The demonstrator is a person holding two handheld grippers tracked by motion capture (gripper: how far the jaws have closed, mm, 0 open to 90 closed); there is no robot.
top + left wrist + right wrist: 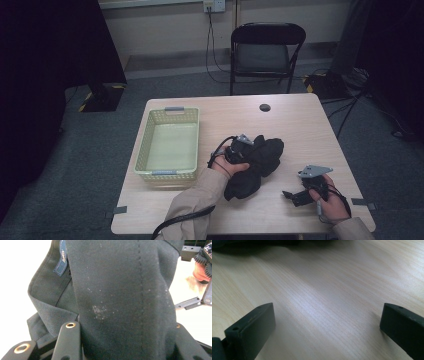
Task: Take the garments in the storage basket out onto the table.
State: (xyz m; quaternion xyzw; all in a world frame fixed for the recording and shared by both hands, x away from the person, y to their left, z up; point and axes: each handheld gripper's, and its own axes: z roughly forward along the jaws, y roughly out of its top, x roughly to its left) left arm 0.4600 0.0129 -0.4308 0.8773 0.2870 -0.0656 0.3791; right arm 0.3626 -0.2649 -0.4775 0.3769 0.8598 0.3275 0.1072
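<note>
The black garment (255, 165) lies bunched on the table (300, 125), not yet in the basket (170, 172); left gripper (240, 150) pinches its fold; right gripper (295, 196) spread, empty

In the left gripper view the black garment (120, 297) is cut off by the top and bottom edges and covers the jaw tips, the small print on its blue label (61, 258) is illegible, and the other gripper (200, 277) is cropped at the right edge.
</note>
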